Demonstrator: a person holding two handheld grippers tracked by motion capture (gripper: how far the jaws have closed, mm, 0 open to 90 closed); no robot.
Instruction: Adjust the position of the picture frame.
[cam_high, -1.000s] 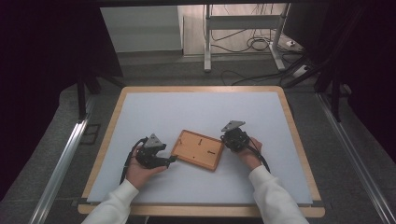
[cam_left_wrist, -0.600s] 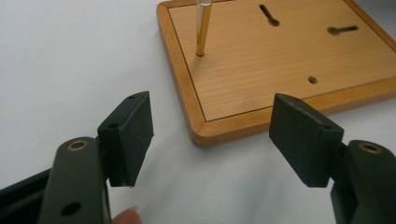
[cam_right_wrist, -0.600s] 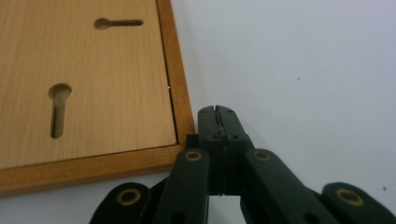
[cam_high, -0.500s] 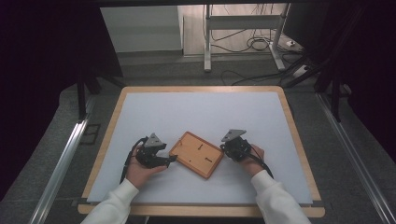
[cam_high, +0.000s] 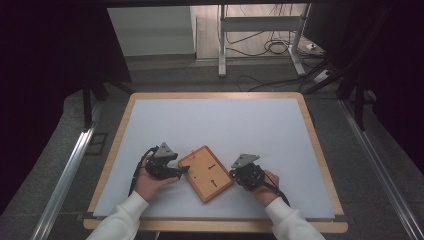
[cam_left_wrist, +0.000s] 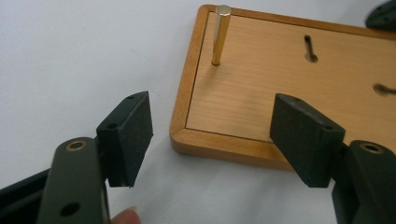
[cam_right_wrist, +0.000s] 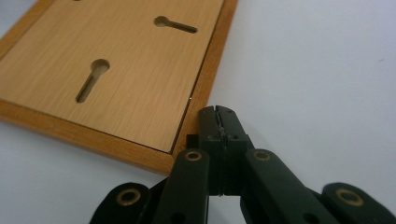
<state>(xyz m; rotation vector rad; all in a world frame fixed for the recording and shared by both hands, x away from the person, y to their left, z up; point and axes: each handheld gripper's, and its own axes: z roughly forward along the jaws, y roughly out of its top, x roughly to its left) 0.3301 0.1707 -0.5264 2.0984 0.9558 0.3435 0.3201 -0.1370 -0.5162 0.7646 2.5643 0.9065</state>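
A wooden board (cam_high: 206, 173) with a raised rim lies skewed on the white table top, between both hands. An upright brass pin (cam_left_wrist: 220, 35) stands near one corner of it, and two keyhole slots (cam_right_wrist: 92, 79) are cut into its face. My left gripper (cam_left_wrist: 212, 140) is open, its pads (cam_left_wrist: 133, 130) standing either side of the board's near corner without touching it. My right gripper (cam_right_wrist: 217, 123) is shut with nothing in it, its tip resting against the board's rim (cam_right_wrist: 205, 88). From above, the left gripper (cam_high: 183, 170) and right gripper (cam_high: 234, 174) flank the board.
The white mat (cam_high: 215, 125) sits in a wooden-edged table (cam_high: 320, 150), with wide free room behind the board. A metal stand and cables (cam_high: 260, 45) lie on the floor beyond the far edge.
The right gripper has drawn back toward the person along the board's right side. The board has turned and slid nearer the front edge. The left gripper has barely moved.
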